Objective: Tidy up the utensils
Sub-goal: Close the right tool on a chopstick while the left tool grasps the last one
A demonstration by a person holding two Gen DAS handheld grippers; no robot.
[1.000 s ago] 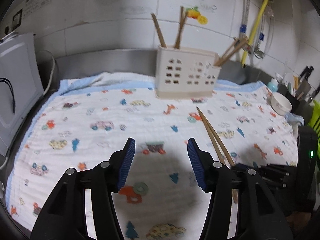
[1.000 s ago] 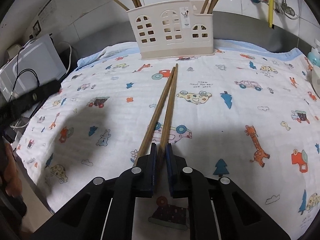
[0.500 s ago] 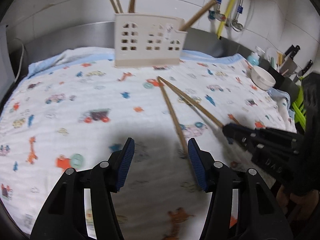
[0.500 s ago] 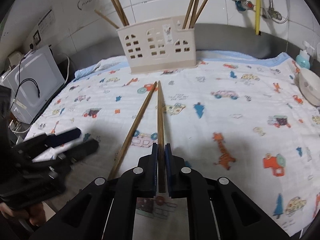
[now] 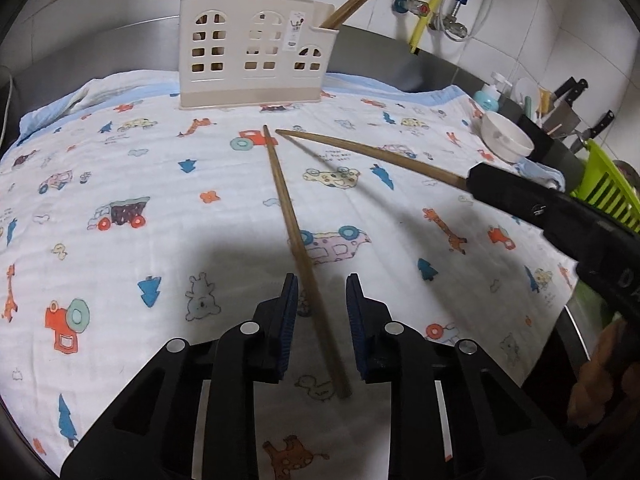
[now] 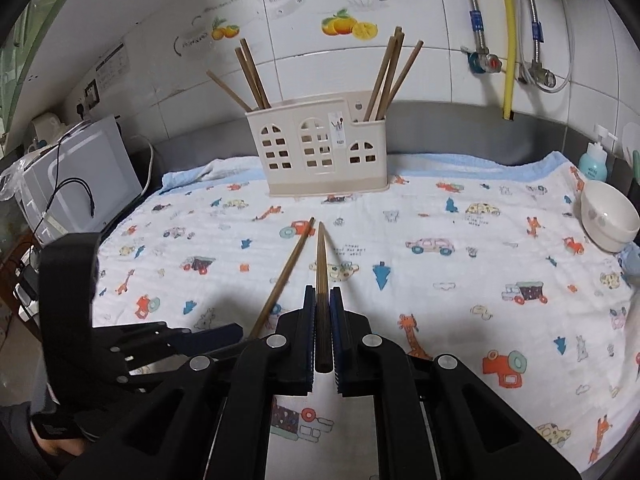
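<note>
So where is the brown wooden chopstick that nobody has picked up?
In the left wrist view, the loose brown wooden chopstick lies on the cartoon-print cloth, between the left gripper pads, tip toward the cream plastic holder.

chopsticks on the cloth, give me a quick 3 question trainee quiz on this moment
1. True or false: the right gripper is shut on a chopstick.
2. Multiple choice: where is the other chopstick? A) standing in the holder B) lying on the cloth between the left gripper's pads C) in the white bowl
3. Short answer: which compartment of the utensil holder shows no chopsticks?

Key
1. True; it sticks out forward from the closed pads.
2. B; the left gripper has just been closing, with the chopstick between its pads but not yet pressed.
3. The middle one; chopsticks stand only in the two end compartments.
</note>
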